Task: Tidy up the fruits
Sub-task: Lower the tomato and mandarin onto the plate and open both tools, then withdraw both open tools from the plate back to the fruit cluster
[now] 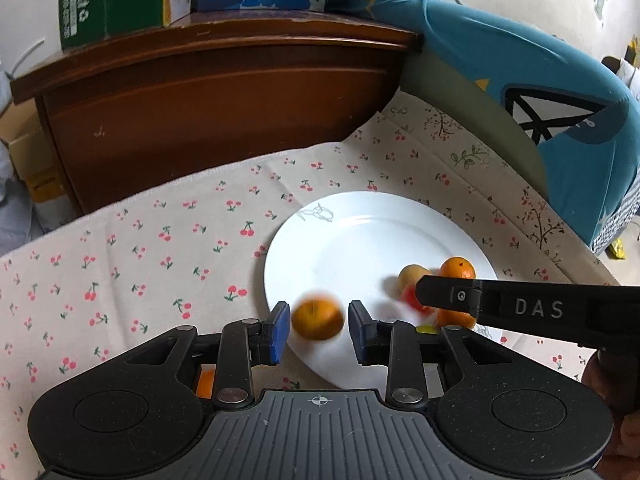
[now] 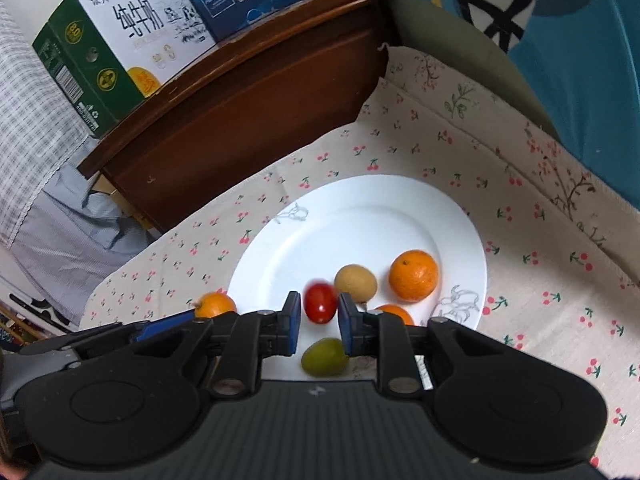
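A glossy white plate (image 2: pixel 400 200) lies on matt printed cloth (image 2: pixel 520 280) beside a polished dark wooden cabinet (image 2: pixel 248 104).

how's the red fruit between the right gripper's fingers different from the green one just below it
The red fruit is glossy and blurred as if moving; the green fruit is duller, sharp and lying at rest. The red one lies farther from the camera, level with the fingertips, the green one nearer. Both are small ovals over the white plate.

Three oranges (image 2: pixel 413 275), one red tomato (image 2: pixel 320 303), one brownish fruit (image 2: pixel 355 283), one green fruit (image 2: pixel 324 357), one plate (image 2: pixel 340 208).
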